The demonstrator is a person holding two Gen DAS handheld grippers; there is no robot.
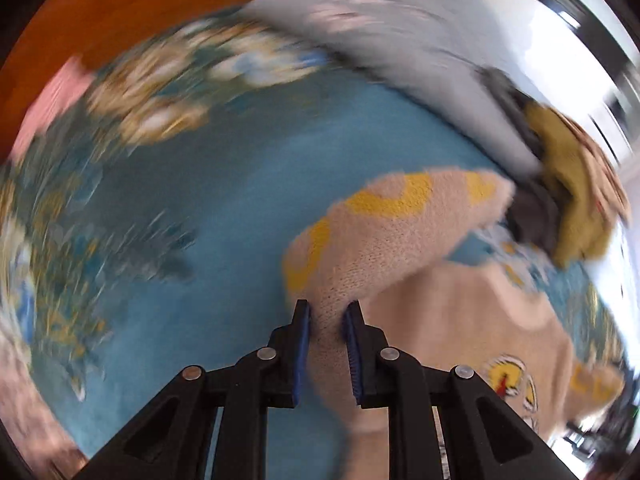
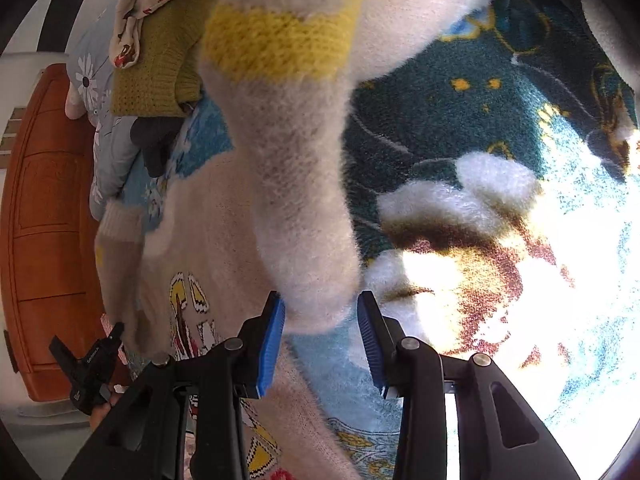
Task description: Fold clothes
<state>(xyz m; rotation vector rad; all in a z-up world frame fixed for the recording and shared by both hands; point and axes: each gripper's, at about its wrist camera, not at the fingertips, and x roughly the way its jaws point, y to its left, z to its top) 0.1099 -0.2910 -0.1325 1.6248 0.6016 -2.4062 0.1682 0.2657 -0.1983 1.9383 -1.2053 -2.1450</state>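
A fluffy beige sweater [image 1: 460, 320] with yellow patches and a cartoon print lies on a blue floral blanket [image 1: 220, 220]. My left gripper [image 1: 327, 312] is shut on one sleeve [image 1: 380, 232], which rises off the blanket; this view is blurred by motion. In the right wrist view the sweater body [image 2: 208, 220] lies to the left. The other sleeve [image 2: 296, 160] stretches away from my right gripper [image 2: 320, 296], its cuff pinched between the blue pads at the fingertips. The left gripper [image 2: 90, 368] shows at the lower left, beside the sweater's edge.
A pile of clothes sits at the blanket's edge: an olive knit [image 2: 148, 76], a printed cloth [image 2: 144, 4], a dark garment [image 2: 156, 144] and a pale blue flowered quilt [image 2: 108, 148]. An orange wooden board [image 2: 44, 220] stands beyond it. Bright sunlight washes out the blanket [image 2: 520, 300] at the right.
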